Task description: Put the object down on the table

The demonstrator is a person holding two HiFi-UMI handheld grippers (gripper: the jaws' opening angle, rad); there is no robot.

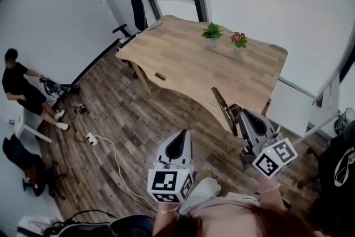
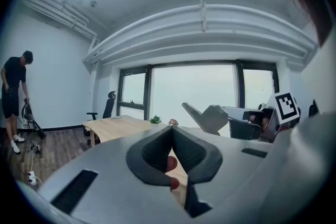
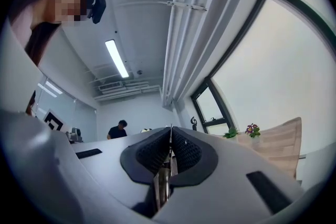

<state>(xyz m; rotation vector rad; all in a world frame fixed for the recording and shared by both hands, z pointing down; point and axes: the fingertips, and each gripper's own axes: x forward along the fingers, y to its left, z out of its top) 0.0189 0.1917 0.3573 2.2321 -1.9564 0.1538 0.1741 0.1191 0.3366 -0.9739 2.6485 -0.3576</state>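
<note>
In the head view my right gripper (image 1: 232, 114) hovers over the near edge of the wooden table (image 1: 188, 58), shut on a thin flat brownish strip (image 1: 218, 100) that sticks out towards the table. The right gripper view shows that strip as a narrow metallic edge (image 3: 167, 165) pinched between the dark ribbed pads (image 3: 185, 153). My left gripper (image 1: 180, 145) hangs over the floor, short of the table, with its jaws together and nothing clearly between them (image 2: 171, 128). From the left gripper view, the right gripper (image 2: 212, 117) shows in profile.
Two small potted plants (image 1: 212, 31) (image 1: 239, 39) stand at the table's far side and a small dark item (image 1: 161, 76) lies near its left edge. An office chair (image 1: 136, 5) stands behind. A person (image 1: 21, 90) is at the left, and a power strip with cable (image 1: 92, 140) lies on the floor.
</note>
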